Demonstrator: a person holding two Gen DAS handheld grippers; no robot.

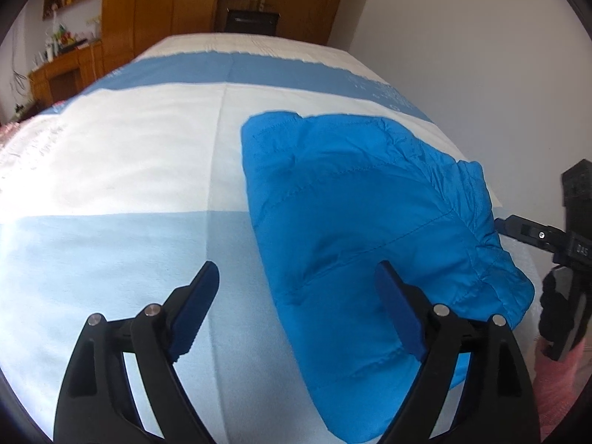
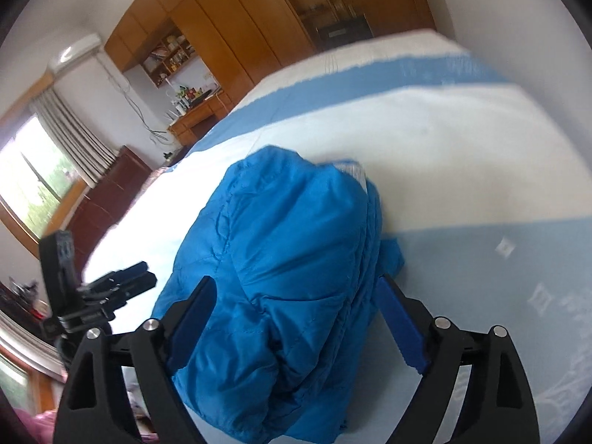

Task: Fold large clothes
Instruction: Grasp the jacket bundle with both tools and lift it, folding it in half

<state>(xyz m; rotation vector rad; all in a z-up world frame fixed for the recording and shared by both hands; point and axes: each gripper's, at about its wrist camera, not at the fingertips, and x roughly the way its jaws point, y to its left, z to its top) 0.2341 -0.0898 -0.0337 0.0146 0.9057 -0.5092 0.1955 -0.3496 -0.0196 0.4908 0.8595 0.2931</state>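
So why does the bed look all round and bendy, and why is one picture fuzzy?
Left wrist view: the fisheye lens bulges the blue-and-white striped bedspread like a ball; the puffy bright-blue quilted jacket is sharp. Right wrist view: same bulge, but the far bedspread is smeared and the window glares white.

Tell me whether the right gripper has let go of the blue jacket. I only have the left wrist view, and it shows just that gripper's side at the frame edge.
Observer: In the right wrist view the right gripper stands wide open, and its pads do not press the blue jacket.
Operator: Is the fold tidy on that side?
Observer: The layers stack along its right-hand edge, but a small flap pokes out onto the bed cover.
Operator: Anything else?
Observer: A pale patch, perhaps a label, peeks out at the jacket's far end.
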